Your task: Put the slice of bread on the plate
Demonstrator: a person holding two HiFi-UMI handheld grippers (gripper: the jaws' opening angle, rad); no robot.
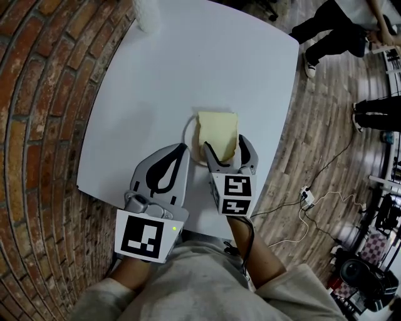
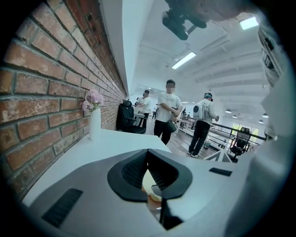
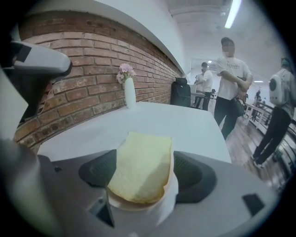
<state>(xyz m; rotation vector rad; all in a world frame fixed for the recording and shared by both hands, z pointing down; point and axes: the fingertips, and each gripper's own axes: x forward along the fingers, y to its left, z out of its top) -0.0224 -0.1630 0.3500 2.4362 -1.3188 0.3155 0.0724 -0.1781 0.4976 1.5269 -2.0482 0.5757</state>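
1. Lying across the small round white plate (image 1: 189, 135), the pale yellow, square-cut slice of bread (image 1: 217, 131) rests on it and overhangs the rim on the far side. The plate sits on the white square table (image 1: 188, 63), near the edge closest to the person.
2. Flanking the slice is the right gripper (image 1: 225, 143), its grey jaws spread wide, one dark pad on either side of the bread. I cannot tell whether the pads touch the crust.
3. Just to the left, off the plate, the left gripper (image 1: 178, 153) hangs with its jaws closed tip to tip and nothing between them.
4. Judging by this, the placing step looks nearly finished: the bread is on the plate and only the release remains.
5. The next move calls for lifting the right gripper straight up and back, jaws kept wide, so neither pad drags the overhanging slice off the plate.
6. A white vase (image 1: 147, 15) stands at the far corner, well apart.
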